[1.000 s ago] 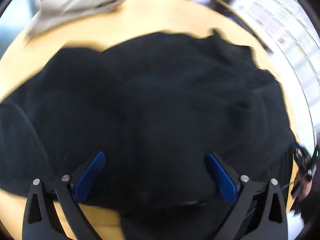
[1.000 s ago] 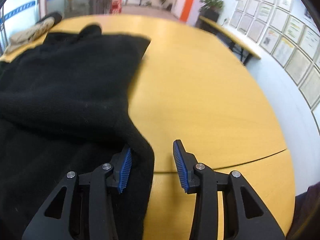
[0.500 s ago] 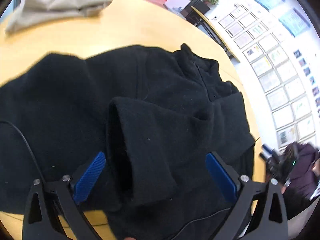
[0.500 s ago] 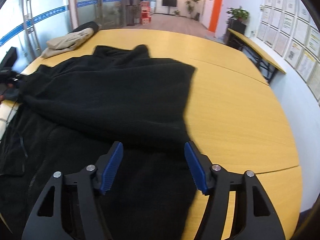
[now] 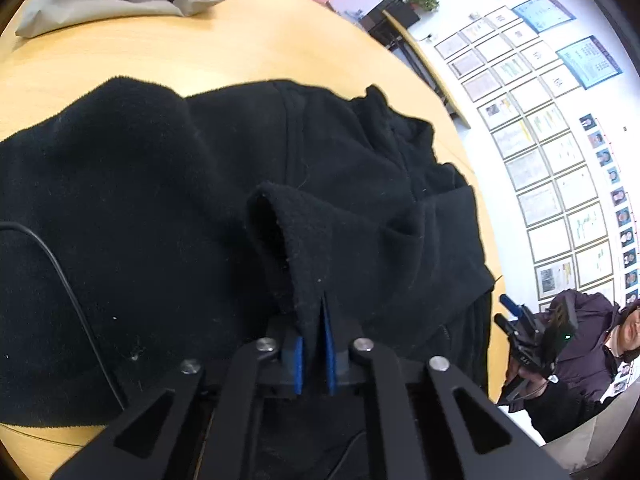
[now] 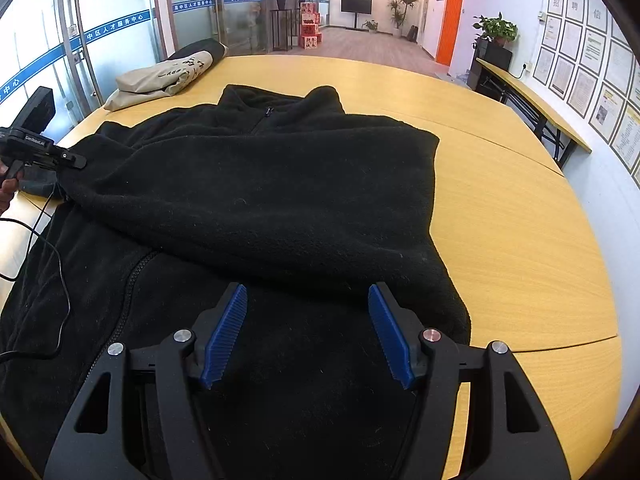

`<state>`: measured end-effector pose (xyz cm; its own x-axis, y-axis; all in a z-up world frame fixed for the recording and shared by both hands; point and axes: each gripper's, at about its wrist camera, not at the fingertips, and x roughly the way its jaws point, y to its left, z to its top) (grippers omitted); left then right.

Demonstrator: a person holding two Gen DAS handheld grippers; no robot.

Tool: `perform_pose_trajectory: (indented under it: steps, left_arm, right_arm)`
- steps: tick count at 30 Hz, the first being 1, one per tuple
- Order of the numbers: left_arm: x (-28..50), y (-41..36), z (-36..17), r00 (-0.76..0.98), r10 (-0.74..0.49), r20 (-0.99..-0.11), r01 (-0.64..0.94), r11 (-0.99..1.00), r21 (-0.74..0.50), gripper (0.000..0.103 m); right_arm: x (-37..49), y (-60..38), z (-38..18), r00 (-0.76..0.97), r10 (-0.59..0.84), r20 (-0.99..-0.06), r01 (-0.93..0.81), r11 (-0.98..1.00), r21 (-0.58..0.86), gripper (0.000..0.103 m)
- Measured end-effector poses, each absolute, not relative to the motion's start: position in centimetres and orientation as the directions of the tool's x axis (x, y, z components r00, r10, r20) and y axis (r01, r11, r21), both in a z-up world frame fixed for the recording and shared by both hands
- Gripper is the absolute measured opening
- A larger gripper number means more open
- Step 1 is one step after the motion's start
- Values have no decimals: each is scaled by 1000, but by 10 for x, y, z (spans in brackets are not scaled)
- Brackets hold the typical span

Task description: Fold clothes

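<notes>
- Nearest to us, our left gripper (image 5: pixel 312 350) has just snapped its jaws together on the cuff (image 5: pixel 308 280) of the one black fleece jacket (image 6: pixel 256 184); the blue pads pinch the cuff's edge, and the sleeve opening gapes just above them.
- Our right gripper (image 6: pixel 306 334) hangs over the jacket's lower front with its jaws apart; they were widening a moment ago, and nothing sits between the pads but the cloth lying flat below them.
- The jacket lies spread on the round yellow table (image 6: pixel 520 216), collar (image 6: pixel 280 100) at the far end, one sleeve folded across the chest, the zip (image 6: pixel 132 276) running down on the left of the right wrist view.
- A thin black cable (image 6: pixel 60 280) trails over the jacket's left part.
- To the right of the jacket, a wide stretch of bare tabletop runs out to the curved table edge, crossed by one seam; on the left the cloth reaches almost to the rim.
- Beyond the collar, more open tabletop, then one folded beige garment (image 6: pixel 164 78) near the far-left edge, well apart from the jacket.
- We count two grippers, one jacket, one beige garment, one cable.
- Farther off, a narrow side table (image 6: pixel 532 108) stands along the wall of framed papers.
</notes>
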<state>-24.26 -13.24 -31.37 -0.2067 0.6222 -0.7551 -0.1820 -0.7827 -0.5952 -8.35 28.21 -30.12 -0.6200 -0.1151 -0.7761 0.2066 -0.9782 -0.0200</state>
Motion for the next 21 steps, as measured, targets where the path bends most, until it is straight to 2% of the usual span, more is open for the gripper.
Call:
perform_pose_trajectory:
  steps: [6, 14, 16, 17, 18, 20, 21]
  left_arm:
    - [-217, -161, -292, -258, 644, -720, -145, -763, -630, 5]
    - [-219, -155, -318, -250, 544, -801, -130, -838, -529, 7]
    - [-217, -151, -316, -250, 515, -820, -140, -857, -496, 11]
    - [-215, -148, -313, -253, 502, -827, -146, -865, -480, 15]
    - [-212, -145, -309, -255, 488, -835, -155, -873, -463, 22]
    - [-208, -140, -301, -260, 462, -848, -178, -886, -429, 33]
    - [-205, -139, -296, -277, 433, -858, -184, -900, -395, 41]
  right_arm:
    - [-88, 285, -299, -626, -112, -772, 198, -980, -18, 63]
    - [-113, 281, -291, -663, -97, -742, 197, -979, -47, 64]
    - [-122, 276, -284, -680, -118, -723, 226, -973, -54, 66]
    - [-129, 275, -285, -673, -133, -727, 235, -971, -40, 71]
    - [-136, 273, -286, -666, -149, -731, 244, -969, -25, 77]
    - [-153, 278, -304, -607, -112, -787, 218, -975, -29, 77]
    - [-162, 282, -318, -562, -76, -824, 195, -980, -42, 72]
